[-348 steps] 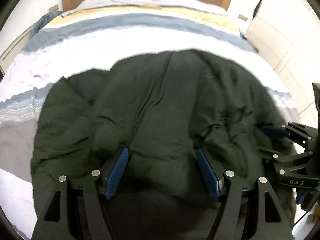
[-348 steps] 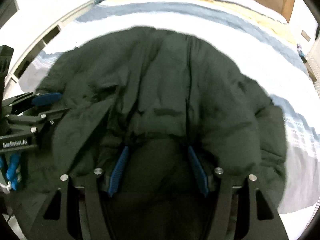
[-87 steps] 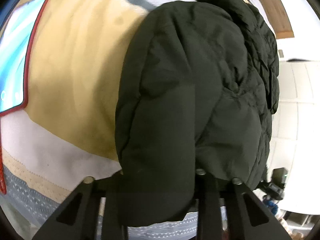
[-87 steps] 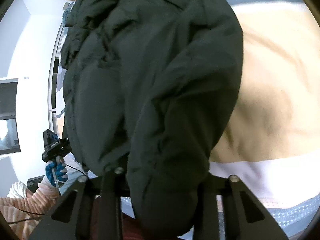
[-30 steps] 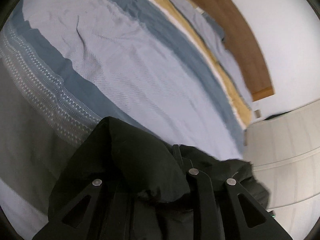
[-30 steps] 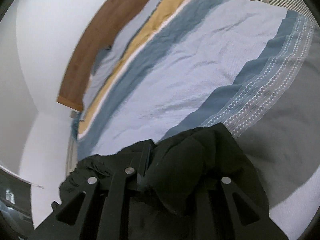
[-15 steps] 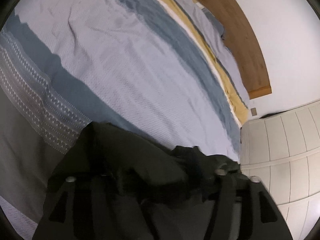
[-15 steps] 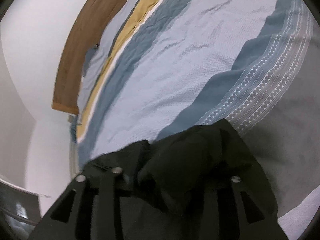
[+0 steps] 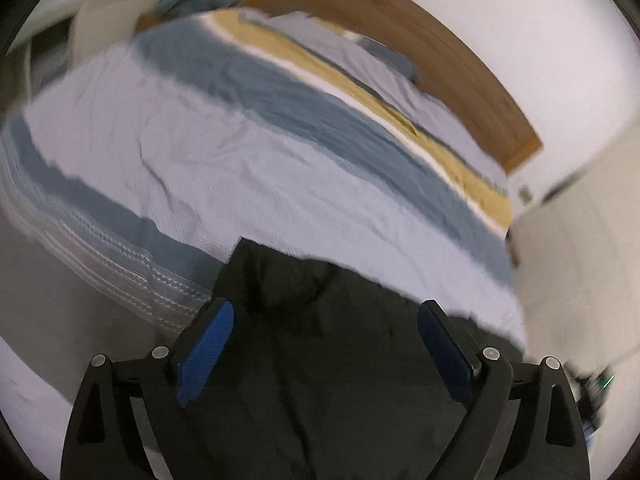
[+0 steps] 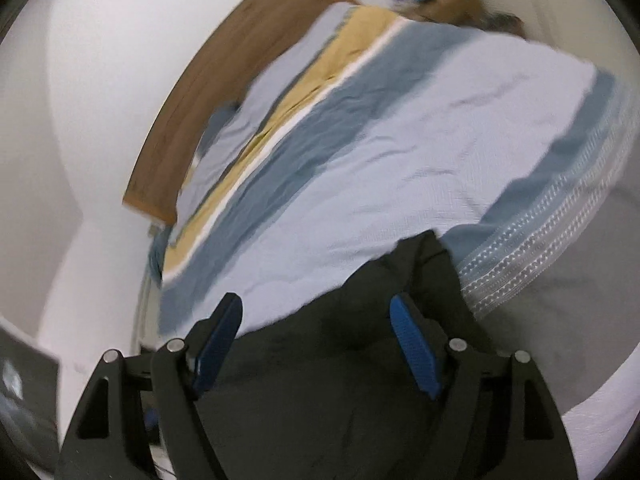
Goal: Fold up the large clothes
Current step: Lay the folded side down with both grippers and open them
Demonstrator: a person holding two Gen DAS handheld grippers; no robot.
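In the left wrist view, the black jacket (image 9: 320,360) is seen at lower centre between the spread fingers (image 9: 206,346) of the left gripper (image 9: 324,348), on the bed (image 9: 240,152). In the right wrist view, it fills the lower frame, where the right gripper (image 10: 316,344) is likewise held open and empty.

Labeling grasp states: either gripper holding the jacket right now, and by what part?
Nothing held. Left gripper and right gripper both have jaws open, over the black jacket on the bed.

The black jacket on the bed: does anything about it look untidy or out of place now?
Yes, a little. The black jacket lies bunched at the near edge of the striped bedspread, with one corner sticking up unevenly. The left hand-held gripper and right hand-held gripper are both open above it. Nothing looks damaged.
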